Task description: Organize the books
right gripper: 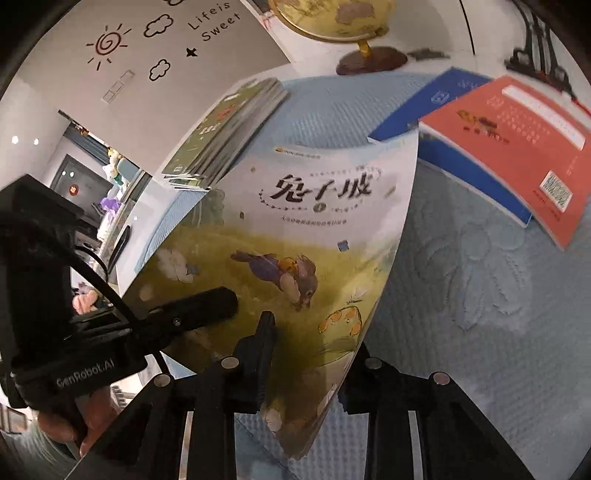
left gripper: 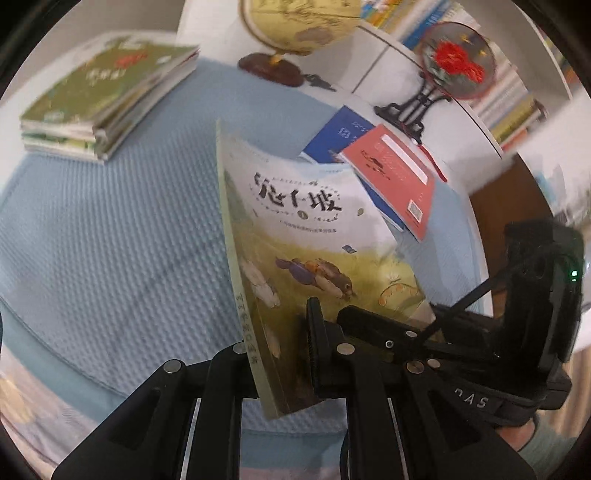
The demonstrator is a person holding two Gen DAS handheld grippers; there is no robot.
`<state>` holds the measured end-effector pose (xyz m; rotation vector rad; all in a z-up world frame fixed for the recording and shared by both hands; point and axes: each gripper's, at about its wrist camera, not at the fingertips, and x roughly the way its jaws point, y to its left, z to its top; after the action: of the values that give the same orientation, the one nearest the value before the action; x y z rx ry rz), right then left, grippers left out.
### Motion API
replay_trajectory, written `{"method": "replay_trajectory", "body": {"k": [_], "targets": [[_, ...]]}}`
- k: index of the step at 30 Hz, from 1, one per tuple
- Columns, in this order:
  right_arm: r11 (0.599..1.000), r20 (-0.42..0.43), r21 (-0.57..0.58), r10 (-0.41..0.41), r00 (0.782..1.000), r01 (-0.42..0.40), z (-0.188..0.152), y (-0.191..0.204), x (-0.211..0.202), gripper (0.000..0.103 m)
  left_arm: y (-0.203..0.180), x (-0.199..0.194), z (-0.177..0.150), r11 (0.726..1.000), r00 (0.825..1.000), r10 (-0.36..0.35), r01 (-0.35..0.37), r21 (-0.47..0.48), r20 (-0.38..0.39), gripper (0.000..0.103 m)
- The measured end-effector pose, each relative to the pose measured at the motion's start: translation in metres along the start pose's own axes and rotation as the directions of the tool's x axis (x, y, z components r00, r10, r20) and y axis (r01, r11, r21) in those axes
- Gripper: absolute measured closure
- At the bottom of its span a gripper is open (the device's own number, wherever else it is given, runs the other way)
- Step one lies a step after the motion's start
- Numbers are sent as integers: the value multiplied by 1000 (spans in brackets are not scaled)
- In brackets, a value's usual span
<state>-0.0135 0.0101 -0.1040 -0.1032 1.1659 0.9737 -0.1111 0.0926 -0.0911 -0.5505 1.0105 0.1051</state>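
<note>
A rabbit picture book (left gripper: pixel 303 236) with a pale cover is held up off the blue mat (left gripper: pixel 110 240), gripped by both grippers at its lower edge. My left gripper (left gripper: pixel 280 354) is shut on its spine side. My right gripper (right gripper: pixel 310 354) is shut on its other side, and it shows in the left wrist view (left gripper: pixel 380 328) too. The book also fills the right wrist view (right gripper: pixel 295 236). A stack of green books (left gripper: pixel 107 96) lies at the far left of the mat. A red book (left gripper: pixel 395 177) rests on a blue book (left gripper: pixel 340 136) at the far right.
A globe on a wooden base (left gripper: pixel 295 33) and a round red-flower ornament on a black stand (left gripper: pixel 454 62) stand behind the mat. Shelved books (left gripper: pixel 517 103) line the back right. A white wall with drawings (right gripper: pixel 155 48) is at the left.
</note>
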Motion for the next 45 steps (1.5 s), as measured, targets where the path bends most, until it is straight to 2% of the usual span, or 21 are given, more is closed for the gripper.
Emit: {"method": "replay_trajectory", "body": {"k": [3,6,10,13,19,25,29,35,38,41,45], "targets": [[997,28,-64,-46,999,48,0,22,-8,76,-2,-12,-1,999,999,26,-27,45,28,93],[993,49,-96,-67,997,72,-1,39,-16,76,4,-25,4,999,999,8,-9,49,35,92],[992,82,-95,-74,994,82,6,52,-25,75,18,-45,15,998,998,-32,29,56,57,92],[996,104,-70,-46,993,54,21,61,-36,75,29,-65,30,996,994,-51,44,72,101,92],[994,175,-97,-32,984,49,78,111,-27,74,75,-97,82,994,978,-97,85,74,185,91],[990,210,-130,-34,977,62,135,159,18,74,130,-106,139,993,974,-45,20,114,223,91],[991,205,-114,-41,978,65,169,178,57,74,169,-98,170,994,977,-32,8,112,212,91],[995,154,-65,-64,986,75,200,178,111,74,211,-66,197,995,987,-35,20,101,156,90],[997,131,-23,-64,989,68,204,171,126,73,227,-51,203,995,990,-64,55,81,123,87],[998,119,9,-60,991,59,205,168,132,73,239,-44,204,997,994,-62,57,58,93,77],[998,87,34,-63,994,60,204,166,145,73,260,-36,204,997,996,-73,73,-1,52,76]]}}
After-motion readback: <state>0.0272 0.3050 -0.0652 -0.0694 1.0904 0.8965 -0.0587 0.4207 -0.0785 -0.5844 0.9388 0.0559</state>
